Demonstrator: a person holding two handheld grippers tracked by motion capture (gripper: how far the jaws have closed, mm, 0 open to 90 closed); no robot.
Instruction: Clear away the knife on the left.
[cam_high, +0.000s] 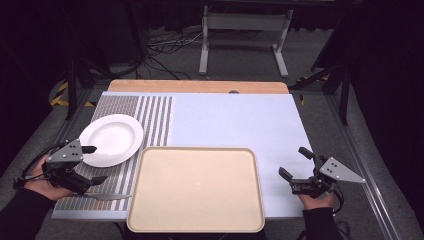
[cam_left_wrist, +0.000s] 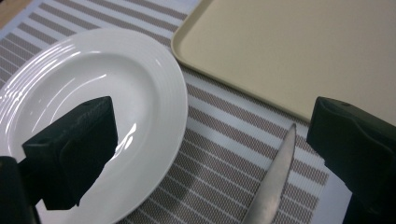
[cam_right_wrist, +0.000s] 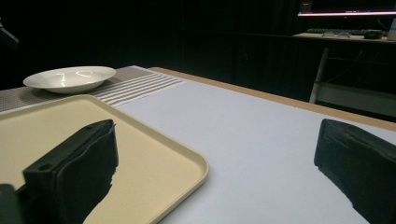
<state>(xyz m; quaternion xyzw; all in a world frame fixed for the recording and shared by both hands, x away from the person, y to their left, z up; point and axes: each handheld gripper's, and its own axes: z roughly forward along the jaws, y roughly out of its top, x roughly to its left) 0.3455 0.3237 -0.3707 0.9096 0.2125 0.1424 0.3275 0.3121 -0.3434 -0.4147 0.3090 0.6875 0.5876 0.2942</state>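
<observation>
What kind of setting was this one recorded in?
Likely a lab or studio recording bench, not a dining room: a table with a metal stand and loose cables behind it, dark surroundings, and a desk with a monitor.

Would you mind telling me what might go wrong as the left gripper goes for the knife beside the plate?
The knife lies flat on the striped mat, so the open left gripper may slip off it. One jaw hangs over the plate and could knock its rim. The tray sits close beside, so a swing could clip it.

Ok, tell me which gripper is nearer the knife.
Left. The left gripper hangs open right over the knife on the striped mat; the right gripper sits open across the tray.
</observation>
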